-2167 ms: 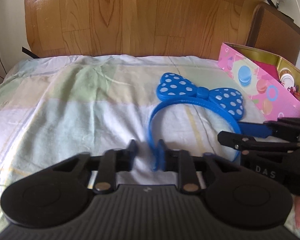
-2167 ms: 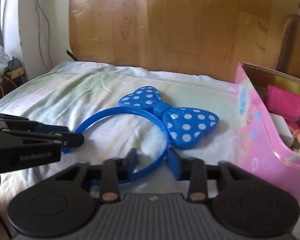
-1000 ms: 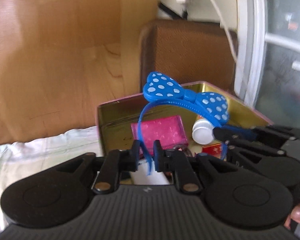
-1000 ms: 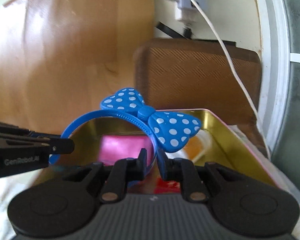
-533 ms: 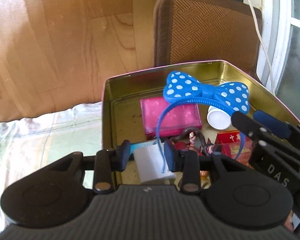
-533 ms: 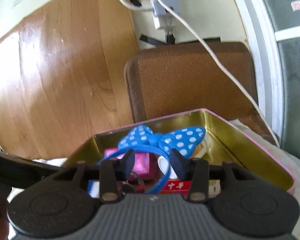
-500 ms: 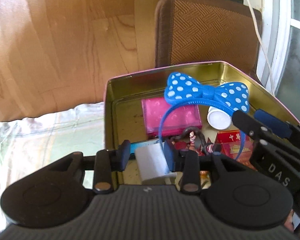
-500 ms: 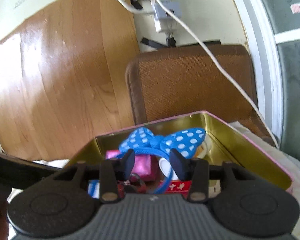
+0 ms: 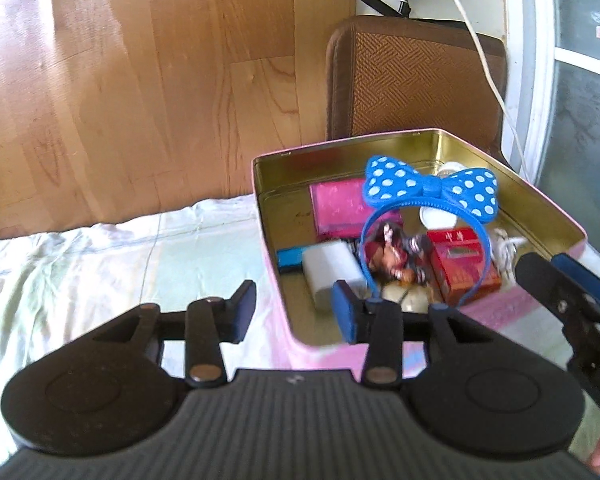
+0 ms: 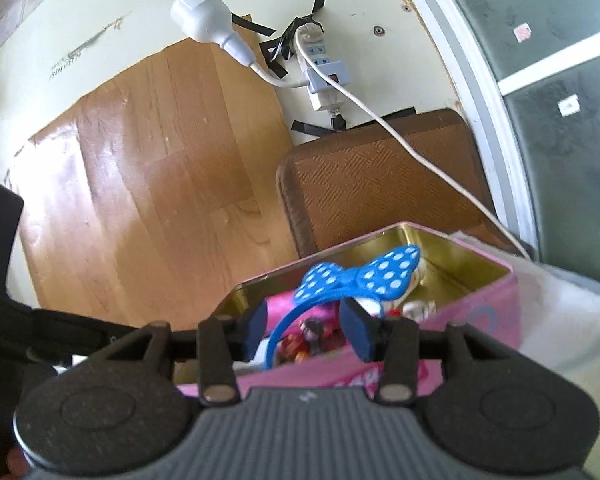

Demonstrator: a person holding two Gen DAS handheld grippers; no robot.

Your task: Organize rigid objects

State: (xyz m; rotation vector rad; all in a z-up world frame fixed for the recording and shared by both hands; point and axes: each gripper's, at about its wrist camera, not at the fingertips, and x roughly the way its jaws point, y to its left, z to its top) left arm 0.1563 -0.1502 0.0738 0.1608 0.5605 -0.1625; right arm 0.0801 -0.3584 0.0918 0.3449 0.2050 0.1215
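The blue headband with a white-dotted bow (image 9: 428, 194) stands on its ends inside the pink tin box (image 9: 496, 308), leaning on the items there. It also shows in the right wrist view (image 10: 356, 276). My left gripper (image 9: 294, 310) is open and empty, at the box's near left wall. My right gripper (image 10: 306, 330) is open and empty, just in front of the box's near wall (image 10: 452, 320); the headband's band shows between its fingers, farther off.
The box holds a pink wallet (image 9: 336, 208), a red packet (image 9: 460, 264), a white block (image 9: 332, 272), a small figure (image 9: 396, 256) and a white cap (image 9: 438, 216). A pale sheet (image 9: 100, 272) covers the bed. Behind stand a wood panel (image 9: 140, 80) and a brown cushion (image 9: 416, 76).
Both grippers opened and let go of the headband, which now rests in the box. Both have pulled back toward me, out over the box's near edge.
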